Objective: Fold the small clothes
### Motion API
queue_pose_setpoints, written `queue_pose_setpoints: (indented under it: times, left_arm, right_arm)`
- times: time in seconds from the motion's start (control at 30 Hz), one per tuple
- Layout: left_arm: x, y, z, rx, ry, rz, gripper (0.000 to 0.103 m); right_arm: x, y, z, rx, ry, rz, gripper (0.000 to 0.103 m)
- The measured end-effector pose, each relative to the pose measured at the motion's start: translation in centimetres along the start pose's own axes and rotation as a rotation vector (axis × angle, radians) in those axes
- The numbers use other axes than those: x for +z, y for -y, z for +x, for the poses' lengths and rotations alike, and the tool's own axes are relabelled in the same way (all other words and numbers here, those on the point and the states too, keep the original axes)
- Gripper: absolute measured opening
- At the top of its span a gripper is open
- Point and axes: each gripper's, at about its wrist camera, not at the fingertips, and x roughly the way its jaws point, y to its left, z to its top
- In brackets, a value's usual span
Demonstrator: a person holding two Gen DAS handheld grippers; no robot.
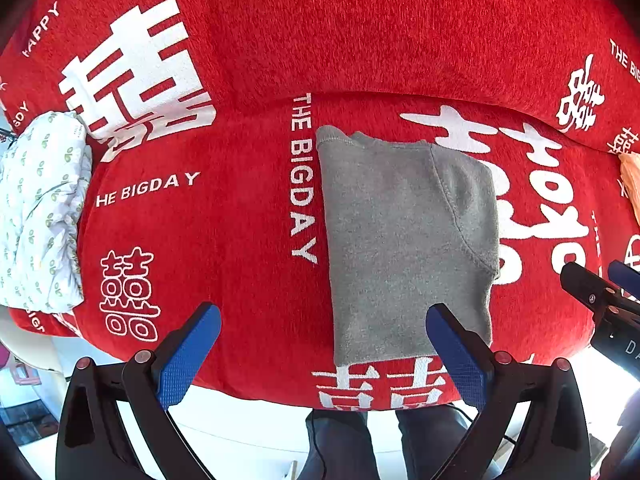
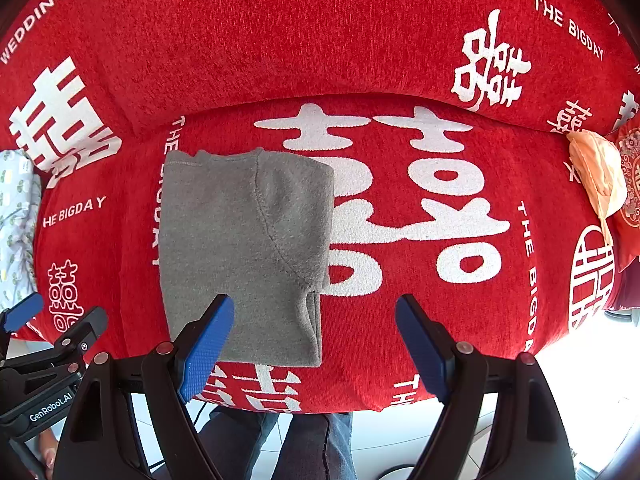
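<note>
Left gripper blue-padded fingers spread, empty; right gripper likewise, above folded grey fleece garment flat on red printed sofa cover.

Red printed sofa cover: seat largely open. Folded grey garment occupies centre-left. White floral bundle blocks the left end; orange cloth sits at the right end. Bare cover lies between garment and orange cloth.
</note>
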Motion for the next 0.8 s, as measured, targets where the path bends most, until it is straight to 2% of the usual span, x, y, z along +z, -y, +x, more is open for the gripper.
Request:
queue_pose_setpoints:
  times: [0.8]
  left_arm:
    - [0.11, 0.16, 0.23, -0.004, -0.003, -0.003, 0.103]
  right_arm:
    - [-0.19, 0.11, 0.28, 0.005, -0.006, 0.006, 0.085]
